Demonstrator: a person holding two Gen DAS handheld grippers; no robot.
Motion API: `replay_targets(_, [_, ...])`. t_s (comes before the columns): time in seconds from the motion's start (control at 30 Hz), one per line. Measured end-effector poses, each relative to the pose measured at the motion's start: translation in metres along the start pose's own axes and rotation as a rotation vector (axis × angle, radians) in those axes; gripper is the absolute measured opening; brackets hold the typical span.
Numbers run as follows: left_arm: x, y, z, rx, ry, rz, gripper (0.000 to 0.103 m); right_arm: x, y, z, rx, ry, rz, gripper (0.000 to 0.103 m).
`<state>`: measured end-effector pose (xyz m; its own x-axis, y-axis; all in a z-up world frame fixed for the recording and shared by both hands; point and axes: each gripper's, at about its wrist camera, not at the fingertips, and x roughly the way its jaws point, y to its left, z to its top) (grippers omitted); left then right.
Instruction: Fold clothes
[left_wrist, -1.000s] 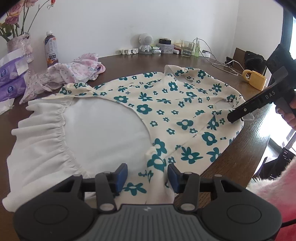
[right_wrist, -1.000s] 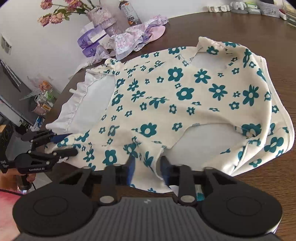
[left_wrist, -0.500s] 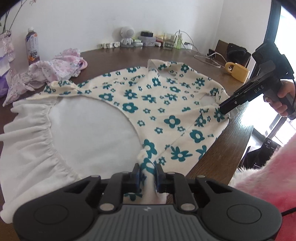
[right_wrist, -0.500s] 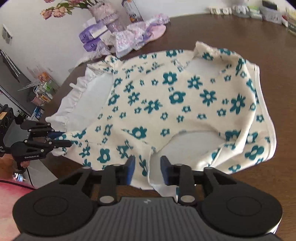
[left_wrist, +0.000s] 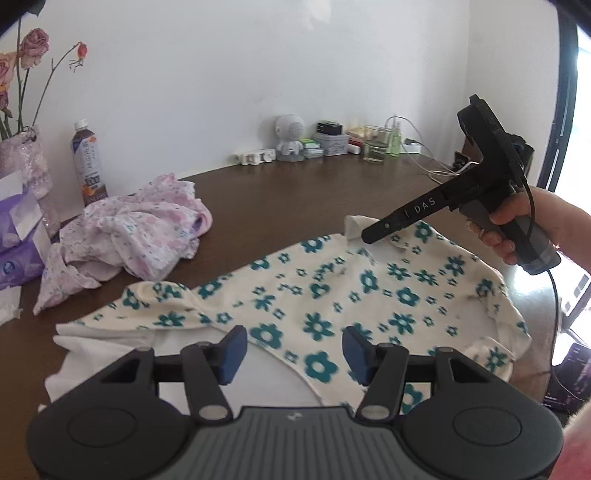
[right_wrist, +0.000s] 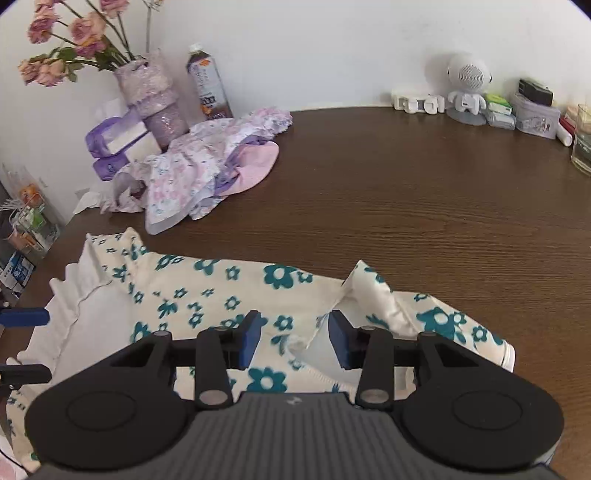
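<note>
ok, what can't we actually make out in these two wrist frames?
- Near hem of the cream top with teal flowers: both views, hidden behind each gripper's black body.
- Flower print detail: left wrist view, motion-blurred.
- Label text on the dark drink bottle: both views, too small.
- Right gripper jaws: left wrist view, seen edge-on; the right wrist view shows them open.
- Left gripper: right wrist view, cut off by the left edge.

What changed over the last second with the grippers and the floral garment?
Both grippers, left gripper and right gripper, carried the floral garment's near edge across, folding it, then opened and let go. The pink clothes and bottle stayed put.
</note>
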<state>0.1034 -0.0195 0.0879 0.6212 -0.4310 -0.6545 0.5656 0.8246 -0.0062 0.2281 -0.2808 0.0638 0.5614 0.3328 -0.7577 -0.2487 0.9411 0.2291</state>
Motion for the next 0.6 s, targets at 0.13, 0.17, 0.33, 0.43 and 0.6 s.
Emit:
replay_targets(0.13, [0.039, 0.024, 0.022, -0.008, 0.066, 0.056, 0.058, 0.04, -0.016, 0.013, 0.067, 0.094, -0.017, 0.04])
replay_targets(0.17, [0.05, 0.031, 0.025, -0.011, 0.079, 0.07, 0.058, 0.046, -0.019, 0.013, 0.074, 0.1, -0.02, 0.04])
replay_targets(0.33, [0.094, 0.056, 0.027, -0.024, 0.094, 0.155, 0.057, 0.058, -0.023, 0.011, 0.079, 0.102, -0.011, 0.003])
replay_targets(0.43, [0.112, 0.066, 0.022, -0.04, 0.101, 0.153, 0.031, 0.061, -0.025, 0.01, 0.056, 0.101, 0.011, 0.002])
replay_targets(0.6, [0.119, 0.073, 0.014, -0.087, 0.076, 0.148, 0.014, 0.057, -0.024, 0.027, 0.039, 0.051, 0.017, 0.002])
